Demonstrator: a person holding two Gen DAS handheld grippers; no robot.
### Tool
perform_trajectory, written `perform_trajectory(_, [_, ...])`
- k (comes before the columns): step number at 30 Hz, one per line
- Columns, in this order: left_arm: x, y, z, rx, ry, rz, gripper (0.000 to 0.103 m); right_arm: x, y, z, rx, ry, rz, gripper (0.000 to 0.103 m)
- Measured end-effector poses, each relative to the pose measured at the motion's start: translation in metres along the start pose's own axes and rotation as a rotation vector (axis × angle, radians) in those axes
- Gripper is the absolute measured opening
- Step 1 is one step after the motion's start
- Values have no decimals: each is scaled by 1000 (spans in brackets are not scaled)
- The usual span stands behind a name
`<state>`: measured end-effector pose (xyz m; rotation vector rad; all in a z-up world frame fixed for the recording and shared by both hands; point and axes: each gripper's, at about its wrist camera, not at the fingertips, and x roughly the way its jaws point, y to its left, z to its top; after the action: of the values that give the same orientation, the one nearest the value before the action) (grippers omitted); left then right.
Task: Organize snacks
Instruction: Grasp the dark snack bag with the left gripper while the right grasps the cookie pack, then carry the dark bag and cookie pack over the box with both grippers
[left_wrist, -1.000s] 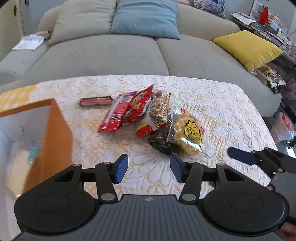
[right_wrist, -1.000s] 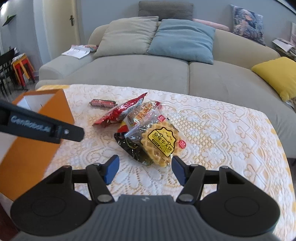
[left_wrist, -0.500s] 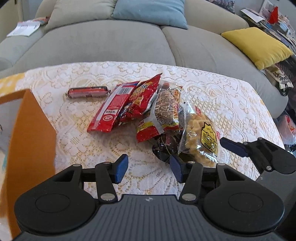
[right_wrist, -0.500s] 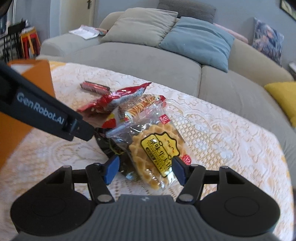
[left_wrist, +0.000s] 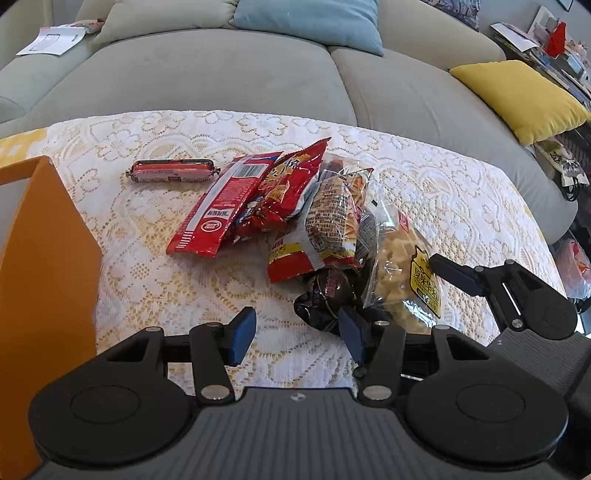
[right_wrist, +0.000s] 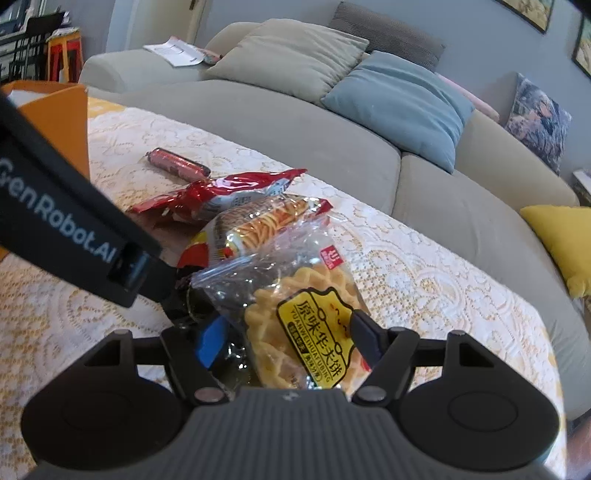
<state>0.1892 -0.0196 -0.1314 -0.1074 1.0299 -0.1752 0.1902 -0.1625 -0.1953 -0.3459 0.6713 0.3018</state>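
Sitting between the two spread fingers of the right claw (right_wrist: 286, 341), low in the middle of the right view, is the waffle cookie bag (right_wrist: 295, 325). The fingers are open on each side of the bag and do not squeeze it. In the left view the same claw shows at the lower right of the frame, one finger tip touching the bag's yellow label.

The left claw (left_wrist: 297, 334) is open too, at the bottom middle of the left view. It holds nothing. Its right finger is just beside a dark shiny wrapper (left_wrist: 325, 295) that lies under the cookie bag.

A little farther up the frame, a noodle snack bag (left_wrist: 328, 225) leans on the cookie bag. To its left lie a red chip bag (left_wrist: 284, 192) and a long red packet (left_wrist: 221, 210), one partly over the other. Past them, alone in the upper left part of the pile, lies a sausage stick (left_wrist: 171, 171).

All the snacks rest on a white lace tablecloth (left_wrist: 443, 192). An orange box (left_wrist: 40, 266) stands at the left edge of the frame, near the snacks but not touching them.

Behind the table is a gray sofa (left_wrist: 207, 74) with a blue cushion (left_wrist: 310, 18) at the top and a yellow cushion (left_wrist: 517, 96) at the upper right.
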Motion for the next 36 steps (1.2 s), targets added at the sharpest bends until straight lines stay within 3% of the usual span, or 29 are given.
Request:
perform_trajectory(8, [7, -2, -2, -32, 9, -23, 61, -6, -27, 6, 114, 37, 65, 44])
perform_trajectory(14, [11, -3, 1, -66, -14, -41, 61, -11, -48, 12, 213, 73, 106, 36])
perform_trajectory(20, [28, -8, -2, -55, 6, -20, 61, -18, -75, 8, 393, 83, 188, 35])
perform_trajectory(26, [39, -18, -2, -49, -29, 5, 62, -19, -90, 3, 513, 82, 222, 36])
perform_trajectory(31, [45, -21, -1, -49, -45, 32, 60, -18, -100, 2, 567, 80, 231, 37])
perform_trajectory(36, [46, -37, -7, 49, -89, 98, 60, -16, -99, 2, 557, 83, 208, 48])
